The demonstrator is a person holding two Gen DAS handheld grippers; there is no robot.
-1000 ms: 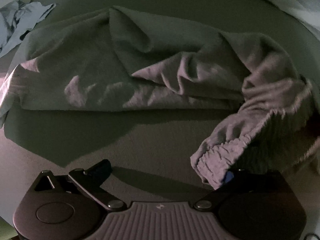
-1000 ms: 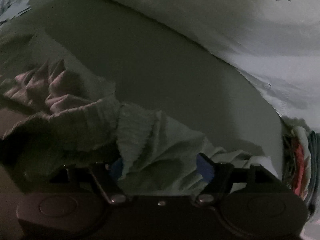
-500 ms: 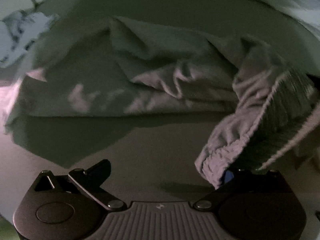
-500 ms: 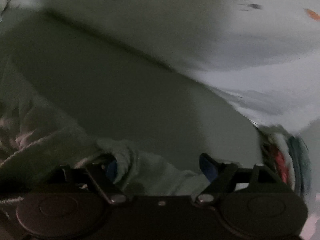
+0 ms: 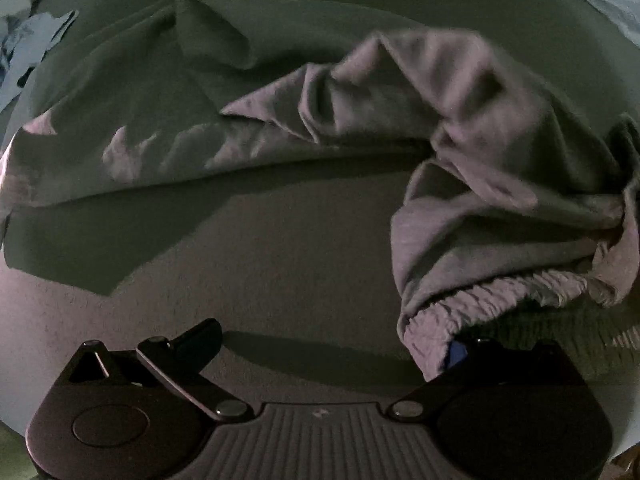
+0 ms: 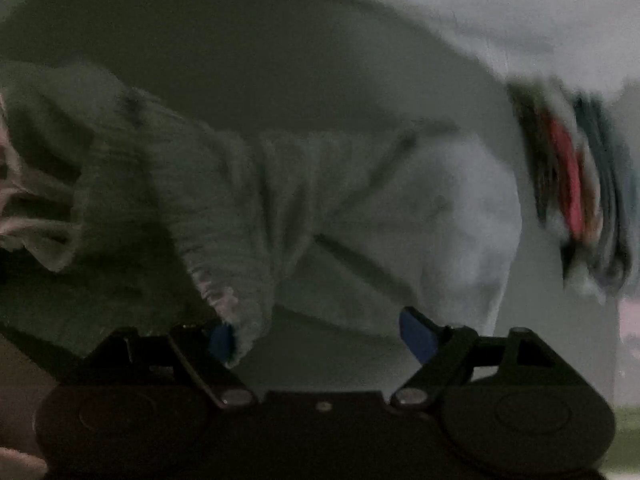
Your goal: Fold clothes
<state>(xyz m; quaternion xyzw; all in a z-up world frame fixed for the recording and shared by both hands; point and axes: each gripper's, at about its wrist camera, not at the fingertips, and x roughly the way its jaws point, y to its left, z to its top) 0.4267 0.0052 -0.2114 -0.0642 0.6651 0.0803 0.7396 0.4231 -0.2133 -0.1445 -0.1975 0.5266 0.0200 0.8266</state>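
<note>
Across the middle of the left wrist view, the grey sweatpants (image 5: 360, 120) sprawled over the dark surface (image 5: 280, 260), their ribbed waistband (image 5: 480, 304) bunched at lower right. The left gripper (image 5: 332, 344) stood with fingers wide, the waistband draped over its right finger. From the right wrist view, the right gripper (image 6: 324, 336) also gaped wide, cloth hanging on its left finger (image 6: 222, 340). Blurred folded clothes (image 6: 572, 184) sat at the right edge.

light: dim, greenish | shadows: hard, on surface | blur: right wrist view smeared | edges: fisheye-bent, black corners
</note>
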